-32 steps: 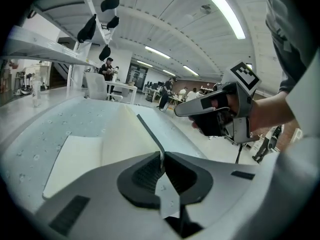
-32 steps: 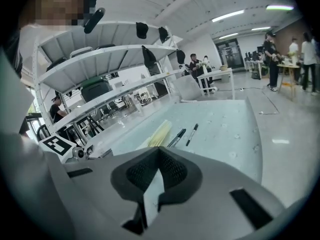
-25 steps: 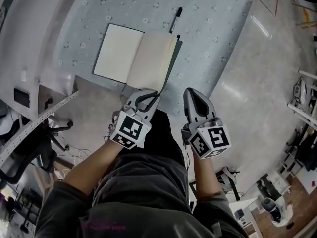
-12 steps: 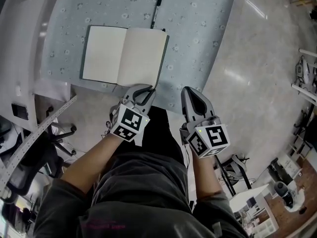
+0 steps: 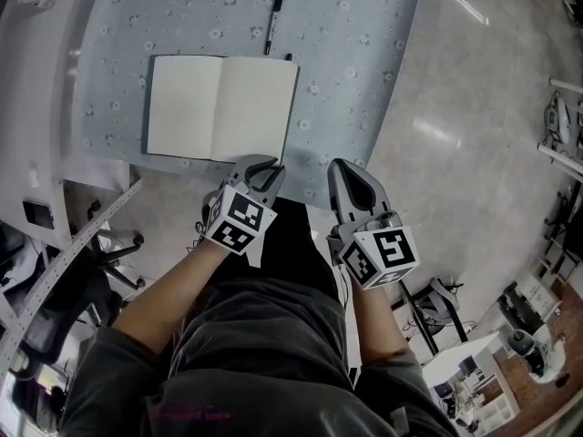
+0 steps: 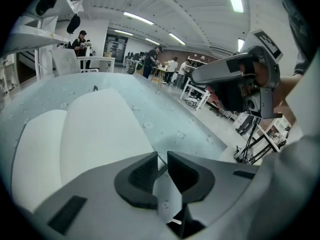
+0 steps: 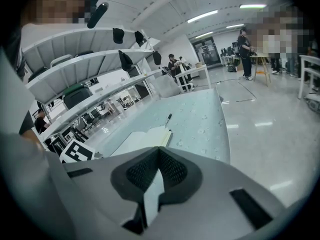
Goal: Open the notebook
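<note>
Now notebook (image 5: 221,108) open, nr corner behind left gripper (image 5: 266,165), jaws just parting, empty, right gripper (image 5: 341,166) closed.

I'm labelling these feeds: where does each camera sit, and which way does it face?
Head view: on the head, facing steeply down at the open notebook; forearms, lap, left tool, right tool show.
Left gripper view: on the left tool, facing across the notebook; jaws, just opening, hold nothing; right tool at right.
Right gripper view: on the right tool, facing the pen; jaws together.
All three share the notebook.
</note>
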{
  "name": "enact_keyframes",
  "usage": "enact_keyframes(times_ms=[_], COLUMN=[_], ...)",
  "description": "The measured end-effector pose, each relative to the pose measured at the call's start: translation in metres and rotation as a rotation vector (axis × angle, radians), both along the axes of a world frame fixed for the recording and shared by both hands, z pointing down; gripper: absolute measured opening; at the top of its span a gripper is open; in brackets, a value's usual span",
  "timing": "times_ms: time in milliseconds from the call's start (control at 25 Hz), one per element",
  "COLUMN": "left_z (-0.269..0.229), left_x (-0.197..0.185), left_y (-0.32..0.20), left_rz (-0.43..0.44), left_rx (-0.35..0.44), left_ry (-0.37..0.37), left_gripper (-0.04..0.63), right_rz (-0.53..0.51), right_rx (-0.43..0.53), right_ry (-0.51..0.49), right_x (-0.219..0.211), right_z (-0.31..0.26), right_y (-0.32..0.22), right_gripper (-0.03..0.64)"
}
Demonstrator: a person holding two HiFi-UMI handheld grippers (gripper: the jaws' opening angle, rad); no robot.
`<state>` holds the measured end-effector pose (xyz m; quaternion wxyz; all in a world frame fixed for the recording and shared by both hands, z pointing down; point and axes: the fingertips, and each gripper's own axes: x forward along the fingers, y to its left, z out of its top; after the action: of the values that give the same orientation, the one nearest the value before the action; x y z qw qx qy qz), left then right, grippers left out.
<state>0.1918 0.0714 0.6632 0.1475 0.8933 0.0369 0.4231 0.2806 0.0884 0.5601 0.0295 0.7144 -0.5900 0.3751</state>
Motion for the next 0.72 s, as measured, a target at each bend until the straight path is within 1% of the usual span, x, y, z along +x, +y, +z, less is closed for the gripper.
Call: enact_keyframes(times_ms=[240, 480, 720], left_z=[-0.018, -0.033, -0.060], left_x=[0.014, 0.017, 0.015], left_y=[-0.003, -0.018, -0.040], left_rz=[-0.005, -0.034, -0.068], left_rx=[-0.010, 0.008, 0.041], left_ry=[0.057, 0.081, 0.114], left_gripper=[0.063, 0.063, 0.063], right_rz=[-0.003, -0.007, -0.006], right_rx=[0.004, 0.021, 0.037], right_ry=[0.001, 0.011, 0.015], right_x=[0.005, 0.010, 0.012], right_z=[-0.003, -0.014, -0.028], right_y=[-0.007, -0.017, -0.030], right_gripper=[0.003, 0.003, 0.003])
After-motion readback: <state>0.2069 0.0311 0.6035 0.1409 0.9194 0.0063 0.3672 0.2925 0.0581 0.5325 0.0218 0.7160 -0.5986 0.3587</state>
